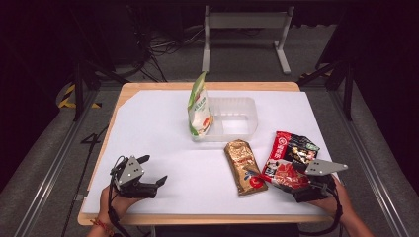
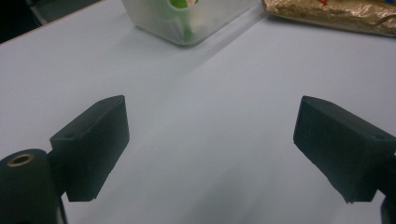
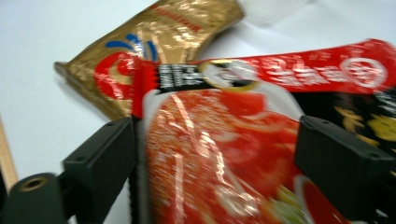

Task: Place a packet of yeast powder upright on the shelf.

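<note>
the red packet (image 1: 289,160) is seen lying flat at the near right of the white surface (image 1: 163,128), its left edge just beside the gold packet (image 1: 245,166); both lie in front of a clear plastic tub (image 1: 236,118) in which a green and white bag (image 1: 199,106) stands upright. the right tool (image 1: 305,190) is placed at the red packet's near end with its jaws spread wide, and in the right gripper view the packet (image 3: 224,154) is seen between them, though no pinch on it can be made out, so nothing is judged to be held. the left tool (image 1: 152,170) is held wide open over bare surface at the near left, with nothing between its jaws. the red packet is judged to be light, soft and crinkly, with a glossy film that may slip and contents that could be crushed if squeezed hard. it would probably best be taken by a flat sealed edge or corner, where the film is stiffer and thin enough to be pinched.
</note>
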The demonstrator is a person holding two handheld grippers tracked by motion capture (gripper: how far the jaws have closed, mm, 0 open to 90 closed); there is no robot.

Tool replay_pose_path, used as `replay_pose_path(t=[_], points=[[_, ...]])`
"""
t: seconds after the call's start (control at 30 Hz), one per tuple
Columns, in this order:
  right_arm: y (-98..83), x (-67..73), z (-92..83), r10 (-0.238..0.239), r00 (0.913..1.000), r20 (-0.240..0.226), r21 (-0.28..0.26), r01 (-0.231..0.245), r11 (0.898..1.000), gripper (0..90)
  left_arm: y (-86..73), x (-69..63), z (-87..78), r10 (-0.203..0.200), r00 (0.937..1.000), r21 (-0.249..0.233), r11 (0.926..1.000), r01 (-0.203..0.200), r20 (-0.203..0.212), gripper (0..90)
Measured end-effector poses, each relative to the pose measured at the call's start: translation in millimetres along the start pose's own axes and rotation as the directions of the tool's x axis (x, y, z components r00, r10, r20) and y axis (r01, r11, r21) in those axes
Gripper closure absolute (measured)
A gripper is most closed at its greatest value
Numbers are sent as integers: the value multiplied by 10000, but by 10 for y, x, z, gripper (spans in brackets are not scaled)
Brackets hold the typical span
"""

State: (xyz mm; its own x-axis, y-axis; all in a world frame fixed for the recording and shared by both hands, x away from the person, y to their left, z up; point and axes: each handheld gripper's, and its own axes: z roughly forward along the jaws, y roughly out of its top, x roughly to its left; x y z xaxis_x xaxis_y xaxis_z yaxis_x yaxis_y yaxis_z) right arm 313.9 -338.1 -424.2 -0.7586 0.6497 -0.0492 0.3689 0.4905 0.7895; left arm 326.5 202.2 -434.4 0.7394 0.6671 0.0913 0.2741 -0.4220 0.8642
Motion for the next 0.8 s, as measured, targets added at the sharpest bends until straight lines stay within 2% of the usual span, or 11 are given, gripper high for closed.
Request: replay_pose_path(t=[0.1,0.23,0.33,0.4,0.53,0.57,0.67,0.77,0.8], points=[[48,52,42,-200,9997,-118,70,201,9998,122,-8,20,0,-140,9999,-6,9999,140,-5,112],[128,81,62,-398,9991,-141,-156,396,9991,229,-13,40,-7,-338,9994,-131,9993,339,6,112],[204,71,82,-398,9989,-254,-167,394,9991,249,-23,33,-8,-448,9990,-112,9989,448,16,112],[277,52,114,-395,9977,-555,-272,380,9989,295,-16,24,-2,-389,9992,-79,9992,389,1,114],[484,35,249,-500,9951,-854,-156,488,9987,303,4,-4,16,-345,9994,-85,9994,345,51,124],[484,35,249,-500,9951,-854,-156,488,9987,303,4,-4,16,-345,9994,-85,9994,345,51,123],[687,63,407,-525,9910,-1234,-10,527,9986,309,-1,-7,37,-319,9994,27,9995,319,92,123],[814,89,555,-666,9898,-1256,161,692,9975,328,-2,-2,46,-358,9993,54,9993,357,133,122],[814,89,555,-666,9898,-1256,161,692,9975,328,-2,-2,46,-358,9993,54,9993,357,133,122]])
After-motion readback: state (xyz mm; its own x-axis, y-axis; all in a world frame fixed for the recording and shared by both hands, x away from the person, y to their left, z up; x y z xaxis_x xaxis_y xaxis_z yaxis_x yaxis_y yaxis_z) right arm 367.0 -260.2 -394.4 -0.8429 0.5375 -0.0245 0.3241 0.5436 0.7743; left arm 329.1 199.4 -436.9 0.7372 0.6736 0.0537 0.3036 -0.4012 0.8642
